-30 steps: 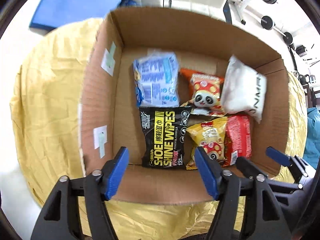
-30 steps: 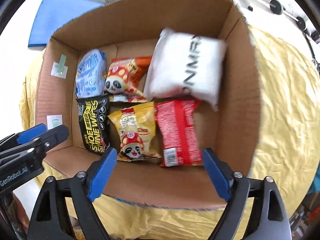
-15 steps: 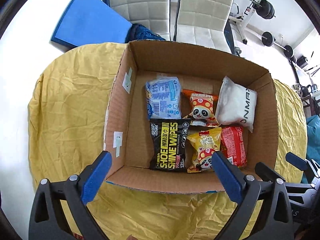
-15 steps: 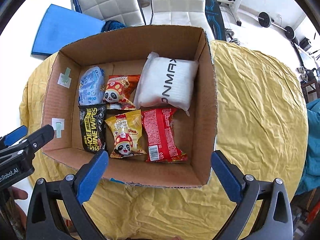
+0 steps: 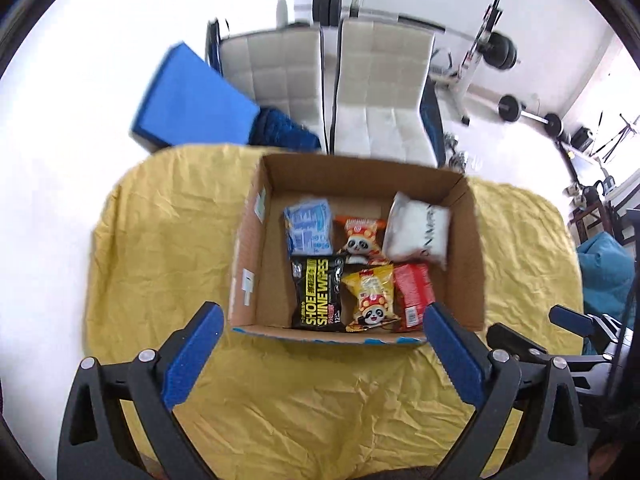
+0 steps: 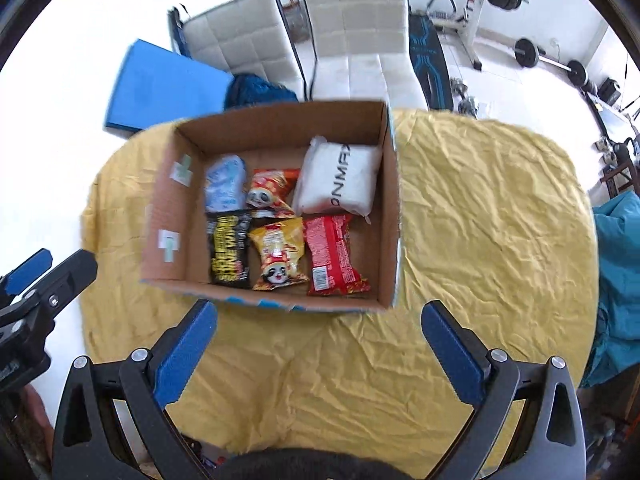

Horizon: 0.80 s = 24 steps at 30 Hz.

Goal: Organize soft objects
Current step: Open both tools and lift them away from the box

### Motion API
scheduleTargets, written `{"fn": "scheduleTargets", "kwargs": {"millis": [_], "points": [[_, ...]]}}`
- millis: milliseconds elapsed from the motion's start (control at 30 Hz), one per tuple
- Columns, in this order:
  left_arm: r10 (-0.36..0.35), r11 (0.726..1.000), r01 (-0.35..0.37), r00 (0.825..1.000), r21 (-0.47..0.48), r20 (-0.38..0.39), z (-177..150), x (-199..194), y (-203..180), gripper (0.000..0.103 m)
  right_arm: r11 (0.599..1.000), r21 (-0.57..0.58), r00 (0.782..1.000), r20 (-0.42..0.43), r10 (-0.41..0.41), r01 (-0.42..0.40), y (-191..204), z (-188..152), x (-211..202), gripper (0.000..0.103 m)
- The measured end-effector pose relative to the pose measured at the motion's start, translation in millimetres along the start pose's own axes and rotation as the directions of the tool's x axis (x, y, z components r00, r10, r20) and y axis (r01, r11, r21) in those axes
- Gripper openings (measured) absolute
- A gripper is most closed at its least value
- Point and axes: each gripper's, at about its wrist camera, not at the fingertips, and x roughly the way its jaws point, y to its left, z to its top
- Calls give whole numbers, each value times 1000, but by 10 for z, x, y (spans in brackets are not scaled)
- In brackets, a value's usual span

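1. Left wrist view: cardboard box (image 5: 356, 248) sits on the yellow cloth (image 5: 168, 248), open top, six soft packs inside in two rows.
2. Far row, 9 to 3 o'clock: blue wipes pack (image 5: 309, 229), orange panda snack bag (image 5: 360, 236), white ONMAX pouch (image 5: 418, 234). Near row: black SHOE SHINE WIPES pack (image 5: 318, 298), yellow panda snack bag (image 5: 370, 298), red snack packet (image 5: 414, 294).
3. Only this view shows the "SHOE SHINE WIPES" print sharp; in the right wrist view it is motion-blurred.
4. Right wrist view: same box (image 6: 276, 208) sits toward 10 o'clock, and a wide bare stretch of cloth (image 6: 480, 220) shows at 3 o'clock. White pouch (image 6: 340, 180) leans on the box's 3 o'clock wall.
5. Left gripper (image 5: 320, 354): jaws spread wide, nothing between them, hanging above the cloth at the box's 6 o'clock side, clear of the rim.
6. Right gripper (image 6: 318, 352): jaws spread wide, holding nothing, also at the box's 6 o'clock side, apart from it.
7. Each view catches the other gripper at its edge: right one at 4 o'clock, left one at 8 o'clock.
8. White chairs (image 5: 360, 92) stand behind the table at 12 o'clock.
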Motion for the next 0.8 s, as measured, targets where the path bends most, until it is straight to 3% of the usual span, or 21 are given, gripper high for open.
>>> {"fn": "scheduleTargets", "kwargs": {"millis": [367, 633, 800], "points": [[-7, 1000, 6, 995, 11, 97, -203, -1104, -122, 102, 998, -63, 987, 161, 25, -15, 120, -512, -1389, 103], [0, 1000, 1, 991, -5, 132, -363, -1570, -107, 102, 996, -91, 975, 219, 43, -24, 142, -825, -2013, 103], [-4, 1000, 3, 990, 5, 143, -444, -1737, -153, 102, 994, -105, 972, 230, 39, -15, 145, -923, -2195, 103]]}}
